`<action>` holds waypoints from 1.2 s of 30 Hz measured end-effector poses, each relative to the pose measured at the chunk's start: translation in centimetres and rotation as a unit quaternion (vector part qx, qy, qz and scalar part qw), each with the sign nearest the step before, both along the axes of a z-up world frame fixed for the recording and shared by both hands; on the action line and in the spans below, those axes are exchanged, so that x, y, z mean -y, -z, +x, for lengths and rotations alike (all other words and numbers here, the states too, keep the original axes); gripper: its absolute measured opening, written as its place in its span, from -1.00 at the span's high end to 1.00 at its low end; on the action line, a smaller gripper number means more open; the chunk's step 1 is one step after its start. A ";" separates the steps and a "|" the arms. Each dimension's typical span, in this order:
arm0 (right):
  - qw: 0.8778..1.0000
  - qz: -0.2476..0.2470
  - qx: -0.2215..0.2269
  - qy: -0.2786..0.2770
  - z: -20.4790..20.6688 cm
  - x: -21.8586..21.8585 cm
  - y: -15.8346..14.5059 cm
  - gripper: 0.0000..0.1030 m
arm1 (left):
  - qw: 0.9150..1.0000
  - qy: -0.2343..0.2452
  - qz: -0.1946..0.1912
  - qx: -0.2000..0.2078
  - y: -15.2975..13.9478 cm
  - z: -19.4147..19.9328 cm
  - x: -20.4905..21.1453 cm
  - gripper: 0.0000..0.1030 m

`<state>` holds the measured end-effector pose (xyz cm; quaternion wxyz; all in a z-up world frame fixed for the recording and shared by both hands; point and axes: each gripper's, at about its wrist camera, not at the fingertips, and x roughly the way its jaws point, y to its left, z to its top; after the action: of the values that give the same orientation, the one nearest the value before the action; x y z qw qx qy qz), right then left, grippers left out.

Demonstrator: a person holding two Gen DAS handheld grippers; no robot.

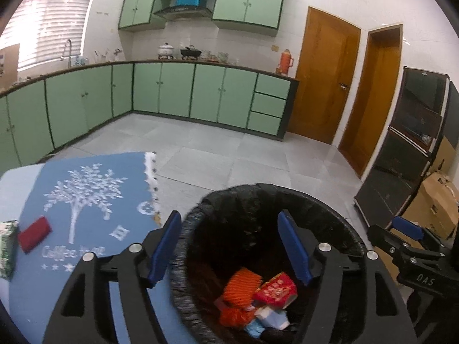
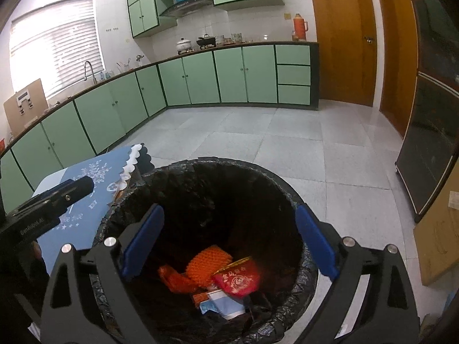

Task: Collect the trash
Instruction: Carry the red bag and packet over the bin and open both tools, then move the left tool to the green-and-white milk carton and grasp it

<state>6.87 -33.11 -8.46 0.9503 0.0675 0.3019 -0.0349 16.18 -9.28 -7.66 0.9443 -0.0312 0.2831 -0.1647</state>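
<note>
A round trash bin (image 1: 315,197) (image 2: 229,163) lined with a black bag stands on the floor beside the table. Inside lie an orange foam net (image 1: 242,286) (image 2: 209,263), a red wrapper (image 1: 275,289) (image 2: 238,278) and white-blue paper (image 1: 272,315) (image 2: 223,304). My left gripper (image 1: 229,218) hangs open over the bin's left rim, nothing between its blue pads. My right gripper (image 2: 229,209) is open above the bin's mouth, also holding nothing. On the blue tablecloth (image 1: 86,200) rest a red packet (image 1: 34,233) and a green-white carton (image 1: 7,246).
Green base cabinets (image 1: 172,91) line the far walls, with two wooden doors (image 1: 324,77) to their right. A black glass-front cabinet (image 1: 407,143) and cardboard boxes (image 1: 436,203) stand right of the bin. Grey tiled floor (image 2: 287,143) stretches behind it.
</note>
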 end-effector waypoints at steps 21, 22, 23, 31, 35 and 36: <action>0.989 0.011 0.015 -0.144 3.3 -14.9 -2.4 -0.77 | 0.981 -0.188 0.038 0.018 -0.9 -3.4 -18.7 -0.39; 0.989 0.010 0.015 -0.150 3.6 -15.9 -2.5 -0.77 | 0.979 -0.197 0.041 0.017 -0.8 -3.5 -19.6 -0.39; 0.987 0.010 0.016 -0.158 4.0 -17.0 -2.4 -0.77 | 0.978 -0.204 0.042 0.016 -0.8 -3.6 -20.4 -0.39; 0.979 0.009 0.018 -0.201 6.3 -24.2 -2.0 -0.77 | 0.963 -0.264 0.051 0.001 0.8 -4.5 -27.1 -0.39; 0.976 0.010 0.016 -0.217 7.3 -27.1 -1.6 -0.77 | 0.959 -0.277 0.050 -0.008 1.8 -4.4 -29.2 -0.39; 0.975 0.010 0.016 -0.220 7.5 -27.7 -1.5 -0.77 | 0.959 -0.278 0.051 -0.010 2.0 -4.3 -29.5 -0.39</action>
<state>14.38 -5.45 -6.98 0.9387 0.0096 0.2946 0.1788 11.85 20.22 -9.69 0.9503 -0.0625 0.2805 0.1196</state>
